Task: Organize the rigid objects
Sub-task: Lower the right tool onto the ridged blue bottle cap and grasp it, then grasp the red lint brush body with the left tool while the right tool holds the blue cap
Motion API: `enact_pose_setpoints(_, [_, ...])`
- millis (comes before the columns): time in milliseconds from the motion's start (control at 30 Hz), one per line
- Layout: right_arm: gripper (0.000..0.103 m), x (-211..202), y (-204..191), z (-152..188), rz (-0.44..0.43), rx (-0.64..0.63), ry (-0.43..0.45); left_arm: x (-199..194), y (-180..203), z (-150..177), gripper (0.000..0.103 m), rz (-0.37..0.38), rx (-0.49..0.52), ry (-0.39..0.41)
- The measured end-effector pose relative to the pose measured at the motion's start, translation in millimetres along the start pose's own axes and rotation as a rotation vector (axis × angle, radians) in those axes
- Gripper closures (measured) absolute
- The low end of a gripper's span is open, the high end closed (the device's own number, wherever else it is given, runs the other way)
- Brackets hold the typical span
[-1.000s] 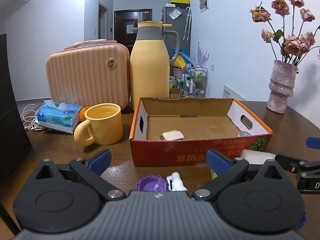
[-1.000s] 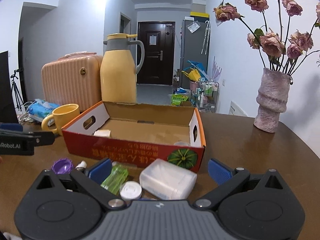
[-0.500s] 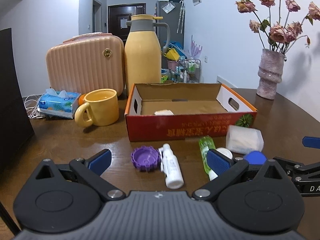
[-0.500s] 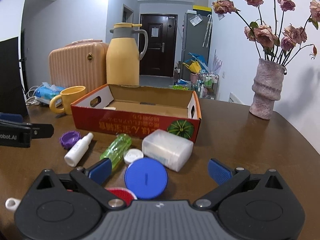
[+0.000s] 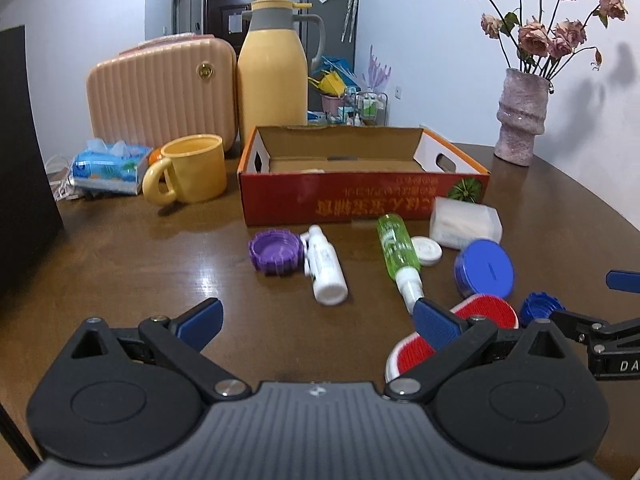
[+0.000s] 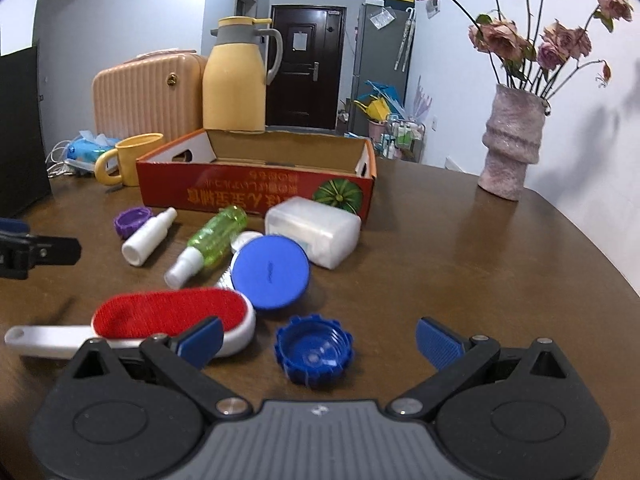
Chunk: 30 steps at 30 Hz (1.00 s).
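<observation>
Both grippers are held low over the surface (image 6: pixel 460 248), short of the clutter. The left gripper (image 5: pixel 316 318) has its jaws spread wide, nothing between them; the right gripper (image 6: pixel 318 336) is likewise spread and empty.

The items to be sorted are laid out in front of the cardboard box (image 6: pixel 256 196): purple cap (image 5: pixel 275 256), white bottle (image 5: pixel 325 269), green spray bottle (image 6: pixel 210 240), small white lid (image 5: pixel 427 250), translucent case (image 6: pixel 316 230), blue round lid (image 6: pixel 271 272), red lint brush (image 6: pixel 168 318) and blue ridged cap (image 6: pixel 314 350). One pale item appears to be in the box already, though it is poorly seen.

Step judged: selection of a next item, none yet grasped. The blue ridged cap is framed between the right jaws, just ahead. The next move is judged to call for a short advance, closure across the ridged rim, then a lift over the box wall.
</observation>
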State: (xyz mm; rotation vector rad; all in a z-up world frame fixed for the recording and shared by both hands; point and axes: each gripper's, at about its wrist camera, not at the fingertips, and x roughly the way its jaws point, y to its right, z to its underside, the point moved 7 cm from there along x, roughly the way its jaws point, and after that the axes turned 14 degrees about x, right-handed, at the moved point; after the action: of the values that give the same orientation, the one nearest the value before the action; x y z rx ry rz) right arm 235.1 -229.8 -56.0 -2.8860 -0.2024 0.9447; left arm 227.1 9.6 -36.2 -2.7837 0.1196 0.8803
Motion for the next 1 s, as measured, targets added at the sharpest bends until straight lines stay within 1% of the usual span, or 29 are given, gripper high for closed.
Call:
enact_pose_setpoints(167, [0.000, 1.7, 5.6, 12.6, 0.017, -0.001, -0.026, -2.4, 5.7, 10.9, 0.000, 0.020, 0.011, -0.015])
enact_pose_setpoints(300, [0.000, 12.6, 12.3, 18.0, 0.055, 0.024, -0.063, -0.7, 10.1, 15.2, 0.000, 0.040, 0.012, -0.025])
enact_pose_setpoints(467, [0.001, 22.3, 10.6, 19.2, 0.040, 0.006, -0.071, 2.8, 14.2, 17.8, 0.000, 0.054, 0.019, -0.033])
enact_pose_setpoints(567, [0.008, 29.4, 8.7, 17.3, 0.040, -0.008, -0.075, 5.0, 15.7, 19.0, 0.000, 0.055, 0.022, -0.040])
enact_pose_setpoints(667, [0.019, 36.1, 8.0, 16.3, 0.035, -0.016, -0.085, 6.4, 17.8, 20.1, 0.000, 0.066, 0.022, -0.045])
enact_pose_setpoints(733, [0.028, 39.3, 7.0, 16.1, 0.024, -0.024, -0.090, 7.4, 19.7, 20.0, 0.000, 0.073, 0.025, -0.046])
enact_pose_setpoints(800, [0.034, 40.8, 6.0, 16.1, 0.004, -0.018, -0.091, 8.6, 22.3, 19.8, 0.000, 0.081, 0.029, -0.049])
enact_pose_setpoints(867, [0.043, 41.2, 7.2, 15.5, -0.028, 0.009, -0.093, 10.5, 25.2, 20.3, 0.000, 0.093, 0.030, -0.054])
enact_pose_setpoints(900, [0.051, 41.5, 8.2, 16.2, -0.042, 0.021, -0.099, 11.7, 27.2, 20.8, 0.000, 0.100, 0.032, -0.058])
enact_pose_setpoints(1000, [0.051, 40.3, 12.0, 18.1, -0.058, 0.046, -0.094, 15.3, 33.7, 22.0, 0.000, 0.122, 0.041, -0.066])
